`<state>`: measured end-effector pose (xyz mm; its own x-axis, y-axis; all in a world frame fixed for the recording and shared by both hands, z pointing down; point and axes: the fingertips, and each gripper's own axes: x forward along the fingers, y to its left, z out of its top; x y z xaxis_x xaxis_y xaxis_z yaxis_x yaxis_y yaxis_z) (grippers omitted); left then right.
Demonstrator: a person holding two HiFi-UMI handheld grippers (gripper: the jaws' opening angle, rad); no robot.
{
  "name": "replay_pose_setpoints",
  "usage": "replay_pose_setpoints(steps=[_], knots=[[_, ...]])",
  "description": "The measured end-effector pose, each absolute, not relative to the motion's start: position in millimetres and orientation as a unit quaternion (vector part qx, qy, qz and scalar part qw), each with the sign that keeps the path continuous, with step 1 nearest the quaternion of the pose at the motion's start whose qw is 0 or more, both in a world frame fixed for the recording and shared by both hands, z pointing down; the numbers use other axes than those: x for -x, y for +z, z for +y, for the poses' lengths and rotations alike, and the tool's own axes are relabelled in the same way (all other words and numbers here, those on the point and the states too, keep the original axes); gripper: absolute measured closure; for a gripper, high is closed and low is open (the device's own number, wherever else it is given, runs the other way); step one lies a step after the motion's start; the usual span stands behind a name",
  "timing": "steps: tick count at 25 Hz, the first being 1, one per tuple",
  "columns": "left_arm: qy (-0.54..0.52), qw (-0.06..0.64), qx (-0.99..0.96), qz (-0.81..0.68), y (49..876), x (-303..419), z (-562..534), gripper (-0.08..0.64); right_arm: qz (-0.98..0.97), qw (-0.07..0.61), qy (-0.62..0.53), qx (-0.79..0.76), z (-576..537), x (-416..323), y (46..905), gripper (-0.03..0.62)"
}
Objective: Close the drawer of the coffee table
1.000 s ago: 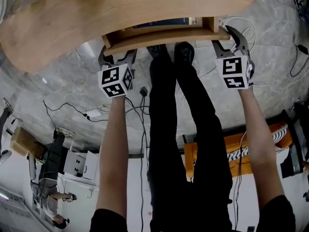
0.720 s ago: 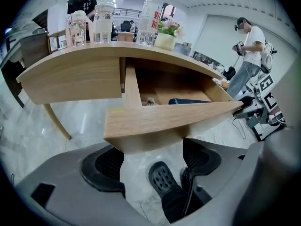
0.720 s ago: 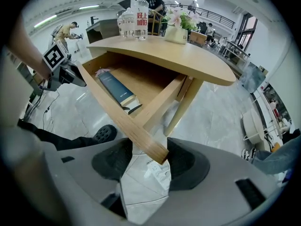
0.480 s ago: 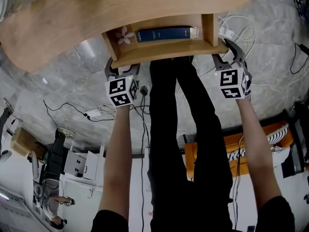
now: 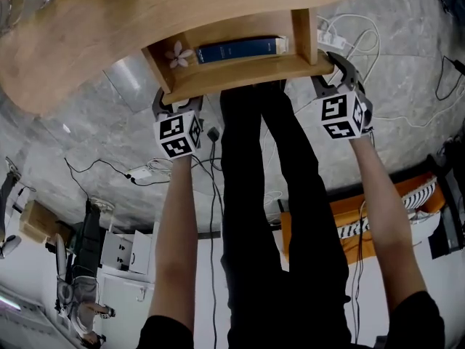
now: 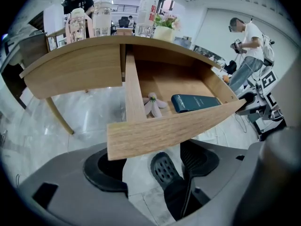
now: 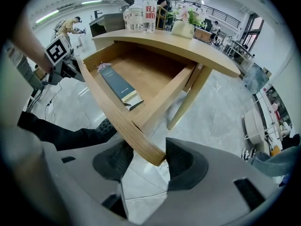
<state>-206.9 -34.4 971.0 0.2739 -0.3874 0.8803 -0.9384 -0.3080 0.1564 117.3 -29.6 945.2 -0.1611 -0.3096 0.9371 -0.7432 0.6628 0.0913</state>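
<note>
The wooden drawer [image 5: 240,75] stands pulled out of the coffee table [image 5: 109,27]. Inside it lie a dark blue book [image 5: 236,50] and a pale flower [image 5: 176,54]. My left gripper [image 5: 176,102] sits at the left end of the drawer front [image 6: 164,128], my right gripper [image 5: 336,75] at the right end [image 7: 141,140]. The front panel crosses the gap of each gripper [image 6: 150,166] [image 7: 146,161]. Both pairs of jaws have just been closing and still stand wide. I see no pad pressing on the wood.
The person's black-trousered legs [image 5: 276,195] stand between the two arms. Cables [image 5: 145,169] and a power strip trail over the marble floor. Bottles [image 7: 149,13] and a flower pot [image 7: 183,27] stand on the tabletop. A table leg [image 7: 188,100] slants right of the drawer.
The drawer has slid further out of the table, and the book and flower have come into sight. Both grippers moved with its front corners.
</note>
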Motion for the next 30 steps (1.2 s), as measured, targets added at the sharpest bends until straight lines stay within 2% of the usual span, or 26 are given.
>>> replay_pose_setpoints(steps=[11,18,24,30], knots=[[0.385,0.357,-0.717,-0.458,979,208,-37,0.198,-0.729,0.550,0.193,-0.359,-33,-117,952,0.380],[0.397,0.403,-0.702,-0.433,963,206,-20,0.196,-0.714,0.558,0.212,-0.366,-25,-133,921,0.379],[0.391,0.409,-0.694,-0.445,895,200,7,0.195,-0.721,0.549,0.205,-0.371,-13,-146,856,0.380],[0.346,0.401,-0.707,-0.469,791,173,13,0.196,-0.734,0.498,0.215,-0.408,-11,-141,762,0.379]])
